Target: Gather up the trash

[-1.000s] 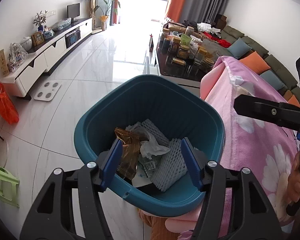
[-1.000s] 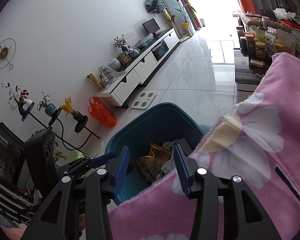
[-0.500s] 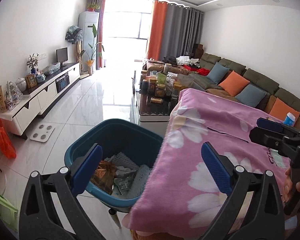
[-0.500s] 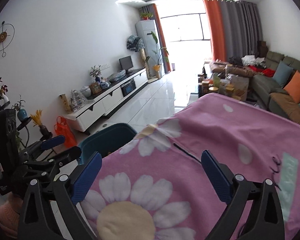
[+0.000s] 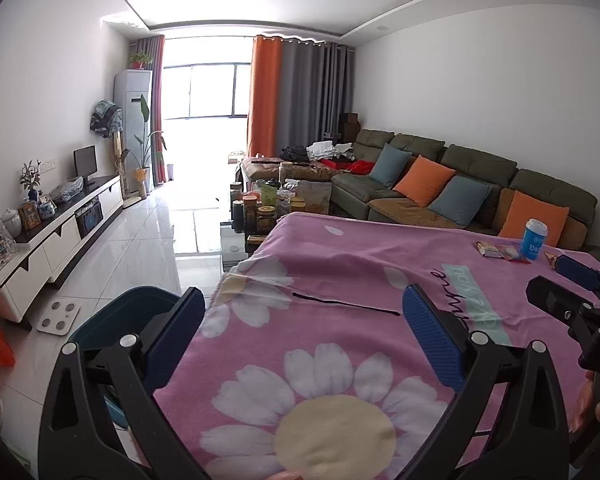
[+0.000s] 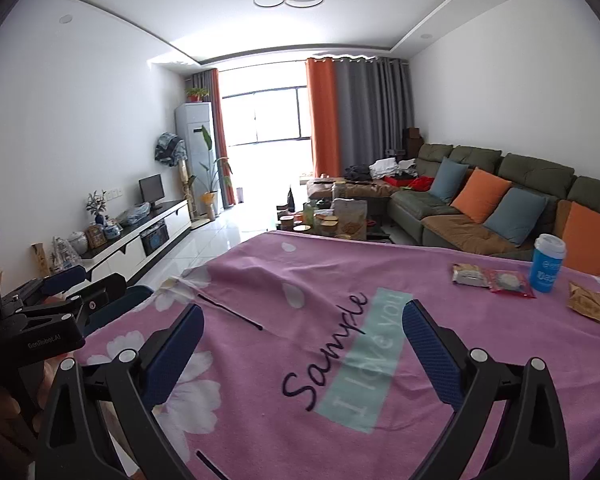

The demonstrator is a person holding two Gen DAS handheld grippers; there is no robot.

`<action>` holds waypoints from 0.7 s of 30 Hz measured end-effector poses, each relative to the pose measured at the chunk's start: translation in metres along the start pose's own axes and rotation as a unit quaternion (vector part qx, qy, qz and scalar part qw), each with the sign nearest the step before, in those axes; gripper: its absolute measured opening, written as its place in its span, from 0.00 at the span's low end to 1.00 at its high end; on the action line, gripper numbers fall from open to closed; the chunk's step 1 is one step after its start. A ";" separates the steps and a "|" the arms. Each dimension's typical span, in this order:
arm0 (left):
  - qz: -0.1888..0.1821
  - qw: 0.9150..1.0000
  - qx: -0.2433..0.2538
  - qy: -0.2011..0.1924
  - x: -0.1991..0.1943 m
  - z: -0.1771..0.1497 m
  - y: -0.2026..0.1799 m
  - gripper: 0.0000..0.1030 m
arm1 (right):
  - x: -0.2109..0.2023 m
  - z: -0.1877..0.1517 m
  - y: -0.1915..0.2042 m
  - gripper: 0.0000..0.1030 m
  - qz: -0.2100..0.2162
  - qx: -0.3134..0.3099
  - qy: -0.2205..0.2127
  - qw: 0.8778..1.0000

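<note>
Living room, bright window at the far end, sofa along one wall, counter draped in a pink flowered blanket up front. Trash left to collect sits at the counter's far corner by the sofa: silver wrapper, red wrapper, tan crumpled packet, blue cup just behind them. Teal bin stands off the counter's opposite edge, mostly hidden by the blanket.

Right gripper has jaws spread wide, nothing between; the wrappers lie ahead of it toward the sofa edge, long sides roughly along the far edge. Left gripper also spread wide and empty, sits by the bin edge, well apart from the trash. Right hand is nearer; likely it takes the next piece.

Versus a second ago: both cameras looked down into the bin with jaws narrower; both have since swung up over the counter, and the jaws have just been opening, nothing between them.
</note>
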State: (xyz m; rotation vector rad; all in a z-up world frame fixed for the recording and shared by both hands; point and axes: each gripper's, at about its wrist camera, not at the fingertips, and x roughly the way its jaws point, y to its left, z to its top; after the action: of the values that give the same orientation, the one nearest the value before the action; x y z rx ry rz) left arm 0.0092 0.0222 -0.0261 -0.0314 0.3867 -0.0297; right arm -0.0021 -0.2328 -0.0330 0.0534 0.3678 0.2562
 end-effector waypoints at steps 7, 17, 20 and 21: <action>0.006 1.000 0.013 -0.022 0.005 0.002 -0.032 0.95 | -0.027 -0.009 -0.022 0.93 -0.048 0.005 -0.033 0.998; -0.011 0.998 0.037 -0.055 0.001 0.000 -0.057 0.95 | -0.042 -0.012 -0.036 0.93 -0.075 0.024 -0.044 0.996; -0.015 0.997 0.042 -0.062 -0.006 -0.002 -0.059 0.95 | -0.045 -0.012 -0.039 0.93 -0.081 0.028 -0.048 0.995; -0.017 0.997 0.043 -0.063 -0.007 -0.002 -0.061 0.95 | -0.046 -0.011 -0.039 0.93 -0.082 0.029 -0.050 0.995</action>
State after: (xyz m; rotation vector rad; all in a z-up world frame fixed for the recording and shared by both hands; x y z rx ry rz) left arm 0.0006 -0.0389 -0.0228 0.0455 0.2593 -0.0786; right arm -0.0385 -0.2826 -0.0313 0.0920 0.2779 0.0798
